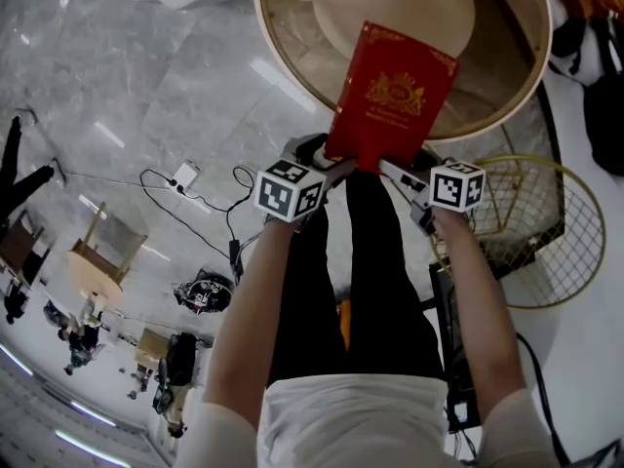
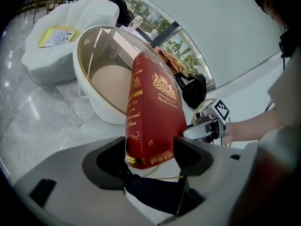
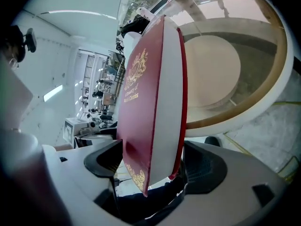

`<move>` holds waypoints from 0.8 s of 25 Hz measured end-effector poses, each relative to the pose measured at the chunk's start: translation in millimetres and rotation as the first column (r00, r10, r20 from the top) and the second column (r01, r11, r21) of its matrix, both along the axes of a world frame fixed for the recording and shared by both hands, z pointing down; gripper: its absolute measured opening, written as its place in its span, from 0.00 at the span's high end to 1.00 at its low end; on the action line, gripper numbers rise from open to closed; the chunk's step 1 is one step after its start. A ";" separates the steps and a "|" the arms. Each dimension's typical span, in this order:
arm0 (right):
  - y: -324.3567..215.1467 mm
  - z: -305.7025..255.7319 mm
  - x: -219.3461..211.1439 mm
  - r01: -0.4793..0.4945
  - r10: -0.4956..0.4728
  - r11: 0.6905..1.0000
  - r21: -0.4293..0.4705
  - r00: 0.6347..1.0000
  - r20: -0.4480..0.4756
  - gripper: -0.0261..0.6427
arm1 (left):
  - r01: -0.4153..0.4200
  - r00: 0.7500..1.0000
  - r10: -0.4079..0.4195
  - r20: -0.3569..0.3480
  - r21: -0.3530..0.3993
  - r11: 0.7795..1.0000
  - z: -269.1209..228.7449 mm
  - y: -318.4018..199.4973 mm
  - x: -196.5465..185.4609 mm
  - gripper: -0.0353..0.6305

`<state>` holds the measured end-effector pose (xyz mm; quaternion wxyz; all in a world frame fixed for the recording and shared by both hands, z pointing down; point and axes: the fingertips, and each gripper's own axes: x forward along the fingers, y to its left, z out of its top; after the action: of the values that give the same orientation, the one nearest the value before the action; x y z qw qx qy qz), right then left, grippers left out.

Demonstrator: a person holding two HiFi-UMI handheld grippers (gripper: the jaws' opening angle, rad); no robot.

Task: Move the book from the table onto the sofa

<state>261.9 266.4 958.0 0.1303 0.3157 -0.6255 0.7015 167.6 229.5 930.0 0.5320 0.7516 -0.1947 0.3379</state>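
A red hardback book (image 1: 390, 96) with gold print stands tilted in the air at the near edge of a round glass-topped table (image 1: 539, 61), above my black trousers. My left gripper (image 1: 327, 161) is shut on its lower left corner, at the spine. My right gripper (image 1: 398, 172) is shut on its lower right corner, at the page edge. In the left gripper view the book (image 2: 153, 112) fills the gap between the jaws of the left gripper (image 2: 150, 157). In the right gripper view the book (image 3: 150, 102) sits the same way in the right gripper (image 3: 150, 161).
A gold wire basket (image 1: 546, 232) stands on the floor right of my legs. Cables and a white power strip (image 1: 185, 175) lie on the marble floor to the left. A white padded seat (image 2: 47, 51) and a black bag (image 2: 193, 88) sit beyond the table (image 2: 82, 60).
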 end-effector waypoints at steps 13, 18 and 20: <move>6.0 -1.8 -6.8 -0.063 0.061 0.998 0.014 0.994 0.093 0.40 | 0.017 1.000 -0.017 -0.021 0.025 1.000 0.0 3.0 6.7 0.48; -0.7 -23.2 -5.8 -0.032 0.028 0.998 0.054 0.996 0.085 0.41 | 0.048 0.998 -0.046 -0.035 0.037 0.998 -17.3 2.4 7.7 0.48; -2.0 -37.2 -5.9 -0.003 -0.003 0.997 0.074 0.997 0.077 0.41 | 0.060 0.998 -0.059 -0.038 0.039 0.997 -30.1 3.9 6.7 0.48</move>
<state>256.0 264.4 920.8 0.0943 0.2932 -0.6555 0.6895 174.4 233.4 899.9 0.5303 0.7620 -0.2138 0.3041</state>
